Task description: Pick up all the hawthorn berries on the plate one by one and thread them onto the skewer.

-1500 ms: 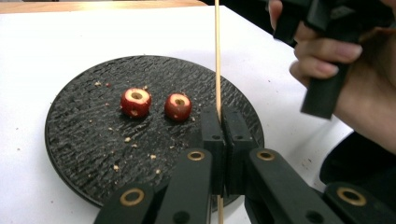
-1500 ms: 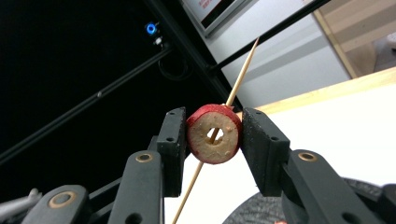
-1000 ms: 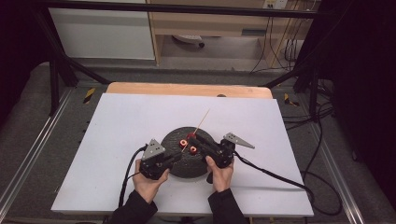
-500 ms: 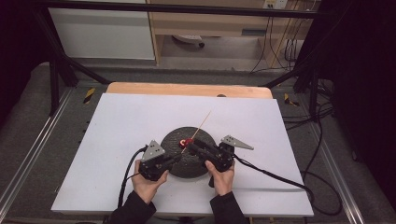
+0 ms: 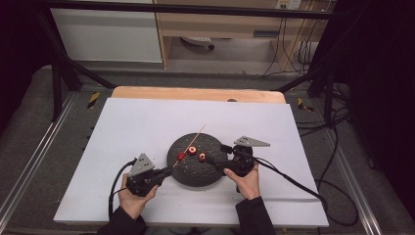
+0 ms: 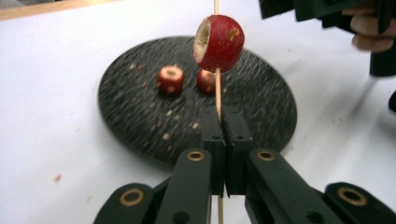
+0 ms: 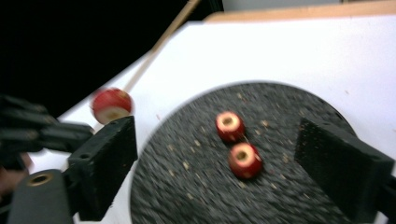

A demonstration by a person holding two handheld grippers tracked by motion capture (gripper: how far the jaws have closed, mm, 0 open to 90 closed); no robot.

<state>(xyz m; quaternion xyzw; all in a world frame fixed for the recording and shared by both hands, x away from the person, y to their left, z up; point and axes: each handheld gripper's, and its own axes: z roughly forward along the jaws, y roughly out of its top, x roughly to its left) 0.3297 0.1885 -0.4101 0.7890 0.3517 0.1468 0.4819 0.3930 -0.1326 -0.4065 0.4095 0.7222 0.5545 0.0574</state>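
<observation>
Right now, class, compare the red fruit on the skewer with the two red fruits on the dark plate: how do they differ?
The skewered fruit is threaded on the wooden skewer, raised over the dark plate; the two loose fruits rest on it. The skewered one's cored hole faces sideways; theirs face up. All are red and cored.

Two forearms in dark sleeves reach in from the near edge of the counter, each hand wrapped around a black set of tongs. The left tongs (image 5: pixel 166 171) point right and slightly away, jaws pressed tight together. The right tongs (image 5: pixel 215 162) point left, jaws having just swung apart and standing wide. The left hand (image 5: pixel 133 198) sits nearer than the right hand (image 5: pixel 247 182).
</observation>
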